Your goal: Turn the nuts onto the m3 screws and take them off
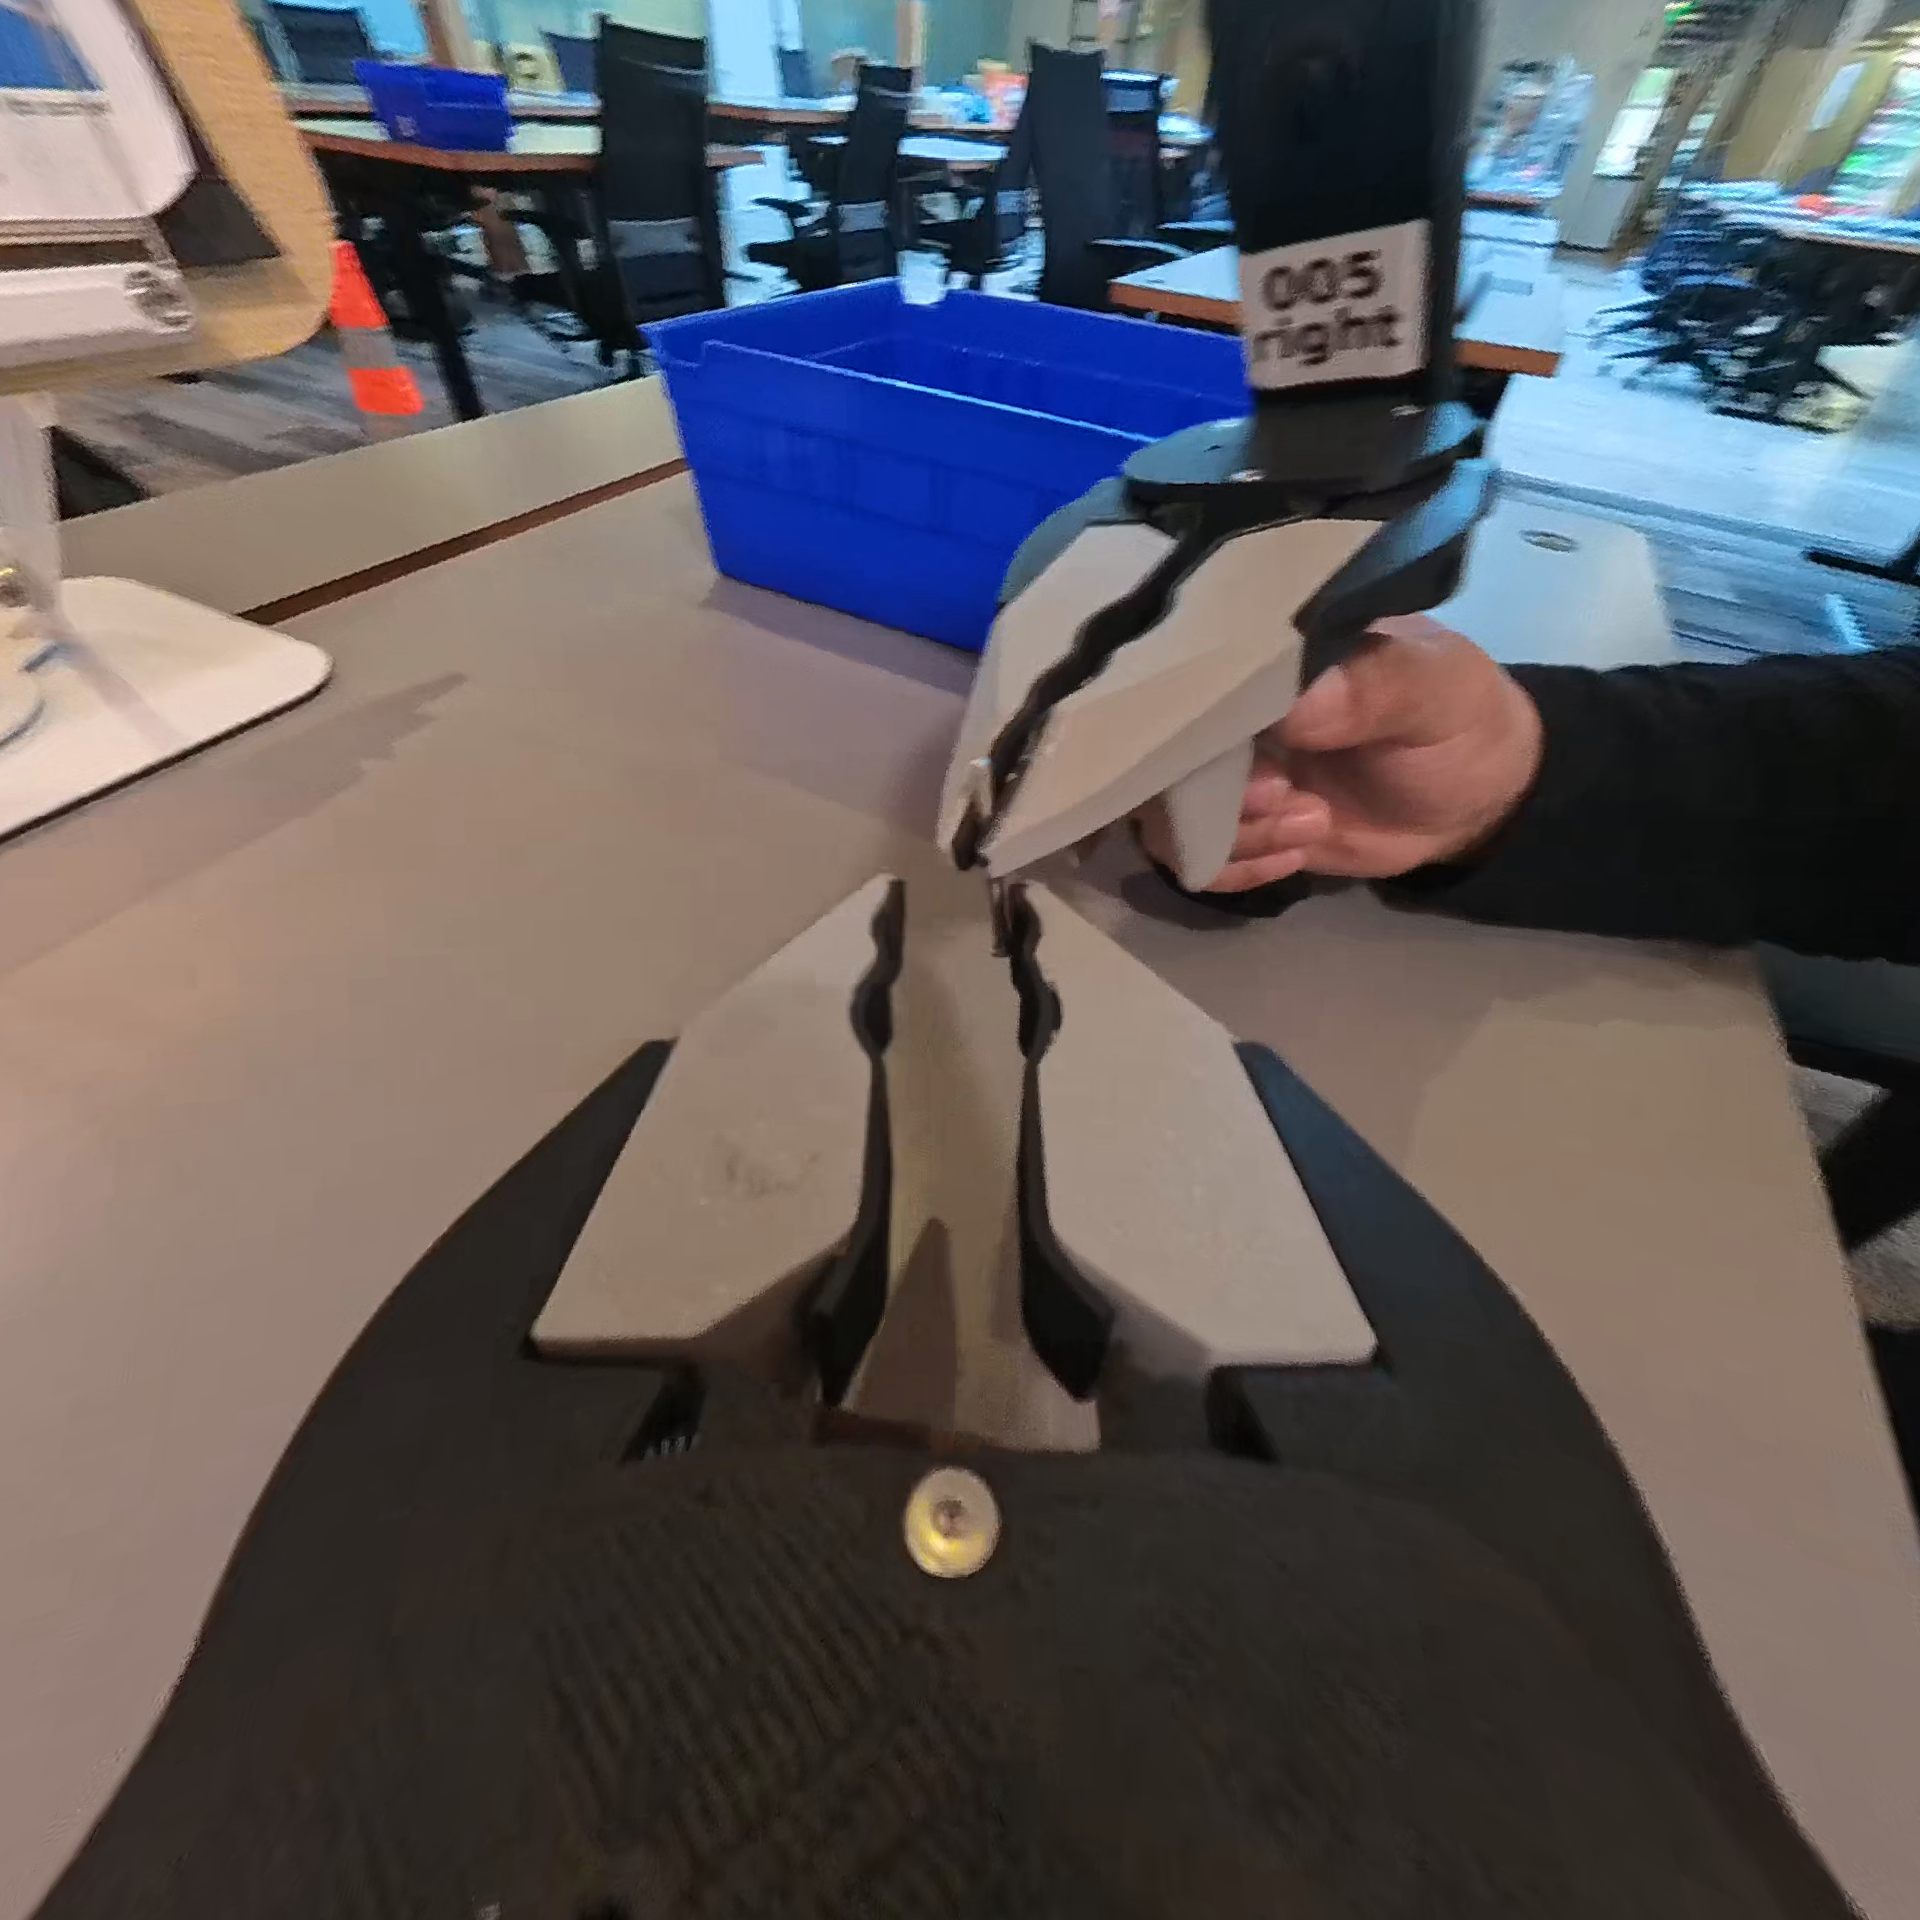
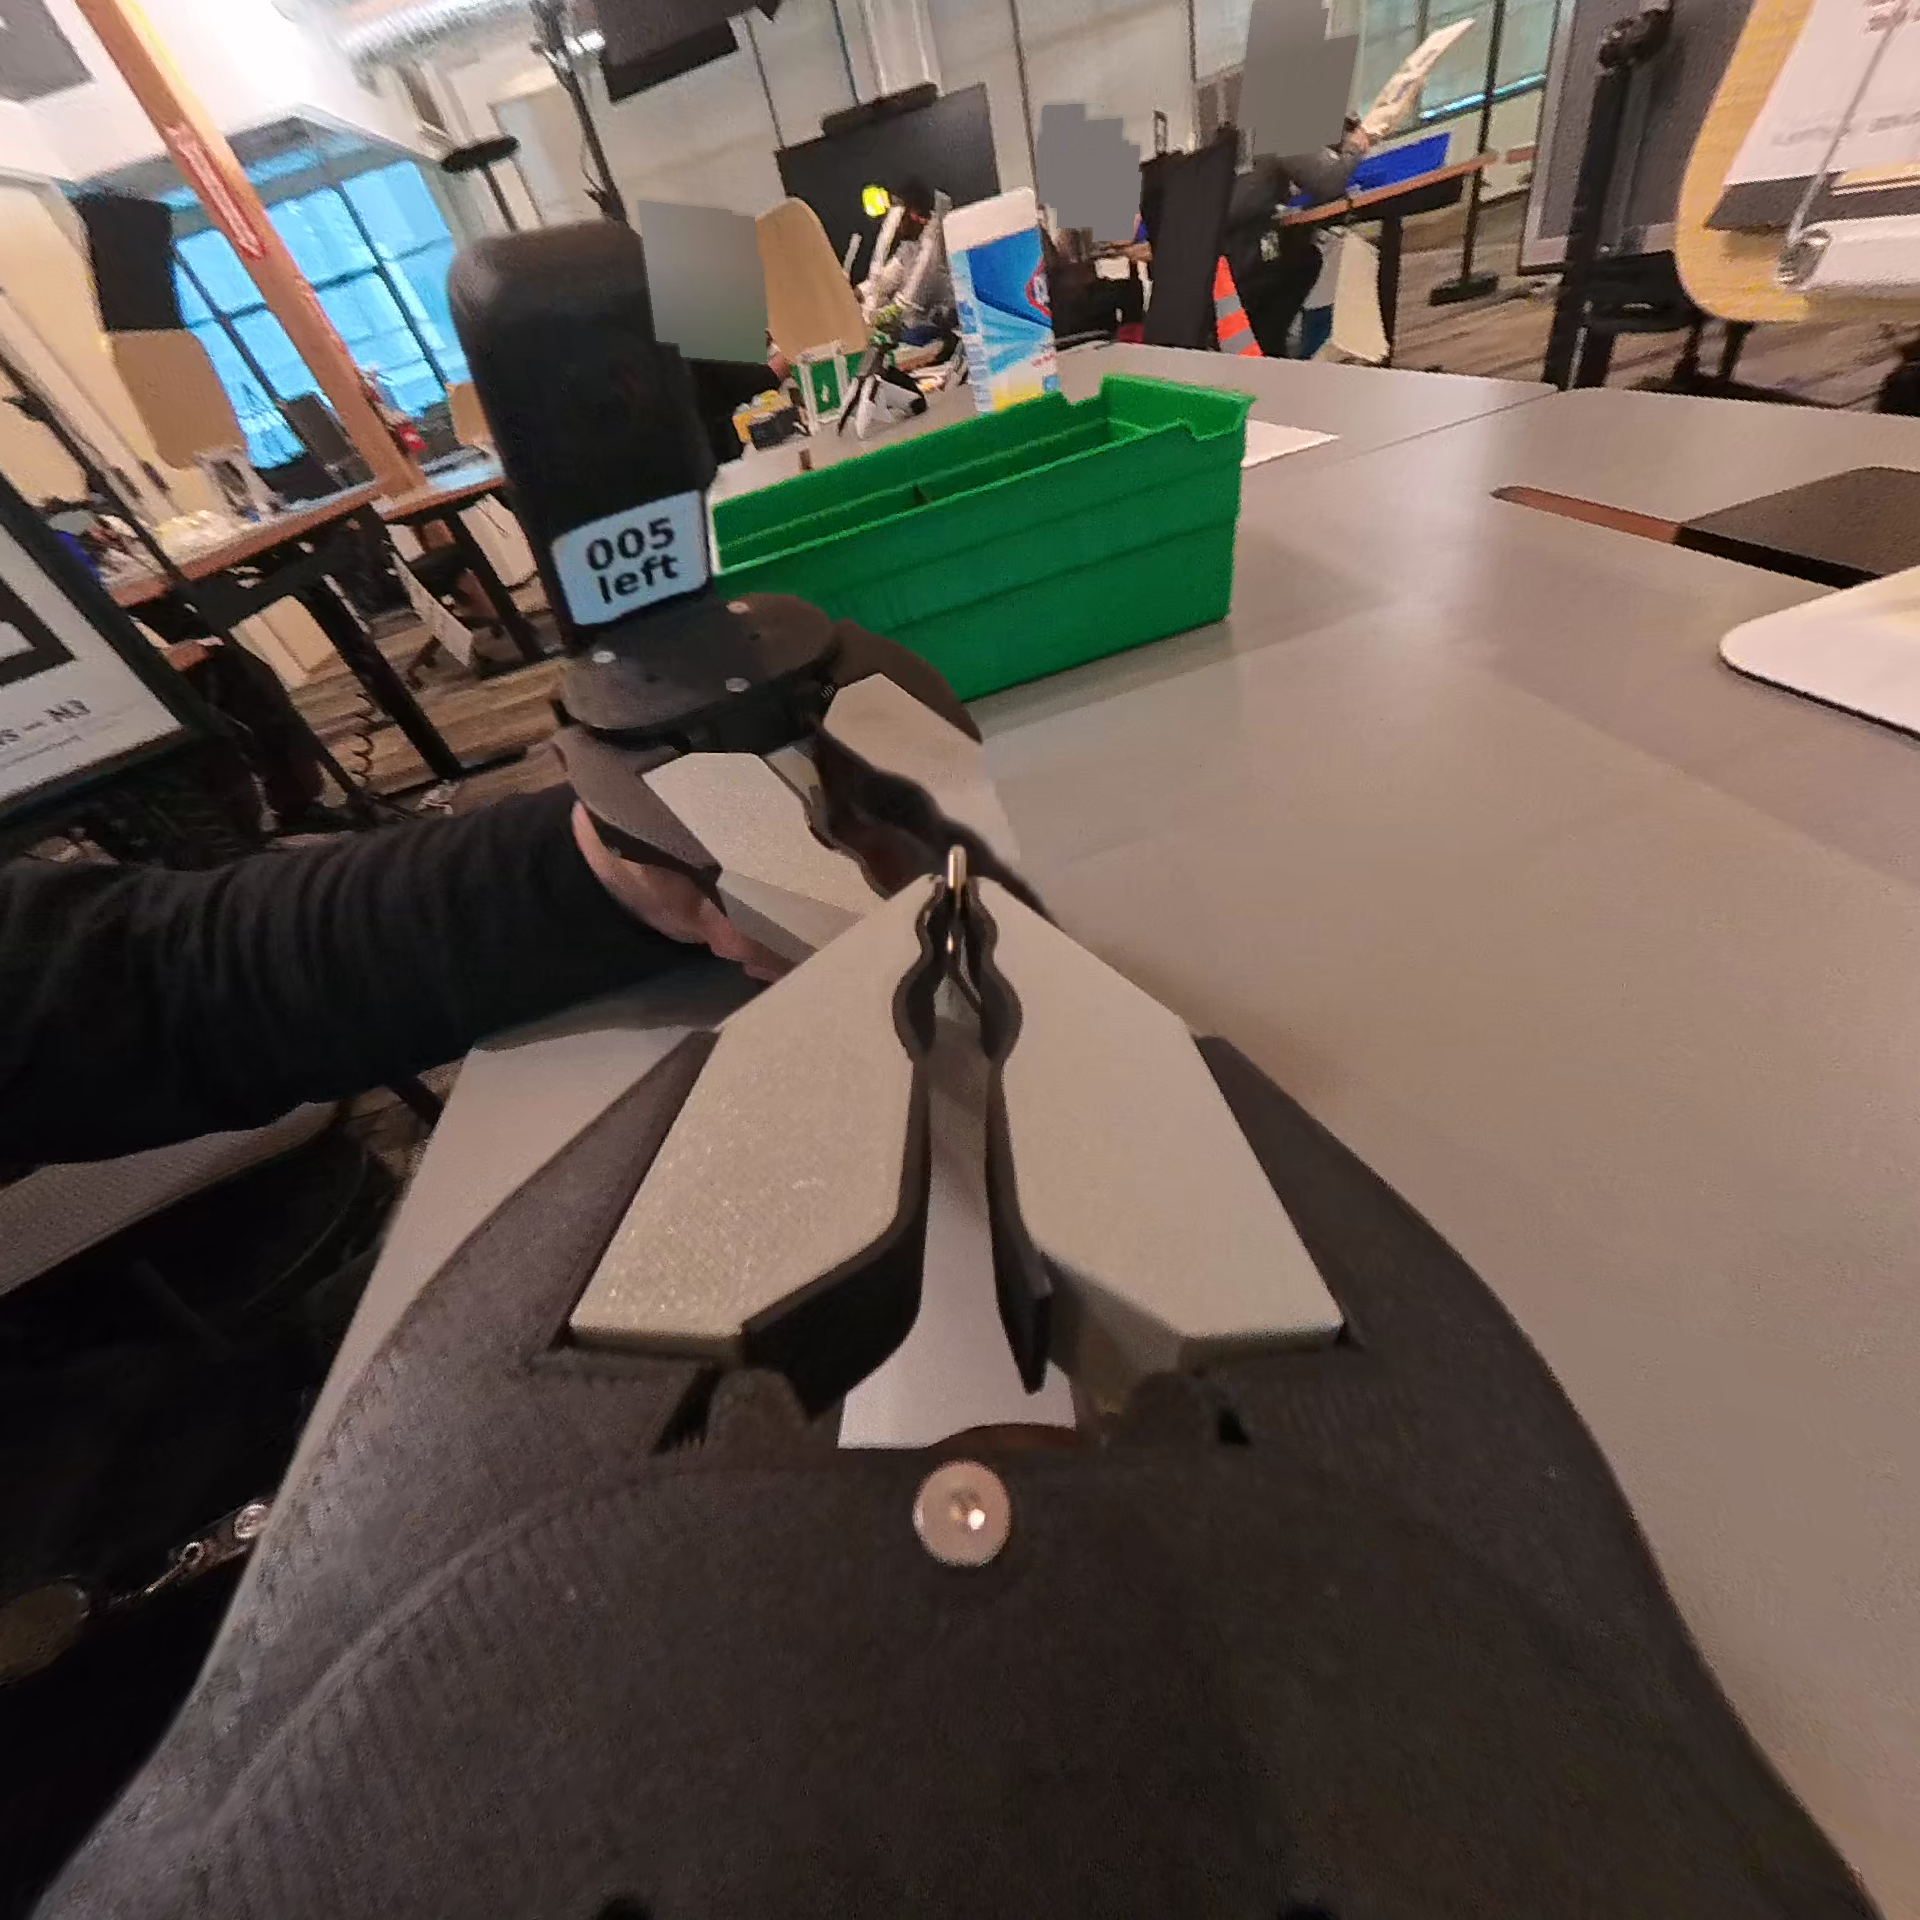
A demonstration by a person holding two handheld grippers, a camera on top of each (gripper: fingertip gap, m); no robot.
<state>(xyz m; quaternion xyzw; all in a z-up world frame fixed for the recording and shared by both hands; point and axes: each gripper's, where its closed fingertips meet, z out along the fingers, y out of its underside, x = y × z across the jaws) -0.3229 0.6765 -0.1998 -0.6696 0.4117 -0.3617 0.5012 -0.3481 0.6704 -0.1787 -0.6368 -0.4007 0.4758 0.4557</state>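
My right gripper [image 2: 951, 909] is shut on a small metal screw [image 2: 956, 864] that sticks out past its fingertips. In the left wrist view the right gripper [image 1: 971, 847] points down at my left gripper [image 1: 951, 899], with a metal glint [image 1: 982, 771] between its pads. My left gripper is open, its tips just below the right gripper's tips. A tiny metal piece [image 1: 1000, 916] sits against its right fingertip; I cannot tell whether it is a nut. In the right wrist view the left gripper [image 2: 904, 831] lies just behind the screw, partly hidden.
Both grippers hover over a grey table [image 1: 520, 831]. A blue bin [image 1: 914, 478] stands behind them in the left wrist view. A green bin [image 2: 997, 540] stands farther back in the right wrist view. A white monitor base [image 1: 156, 686] is at the left. A person's hands hold both grippers. Both grippers' tips are close together, under 4 cm apart.
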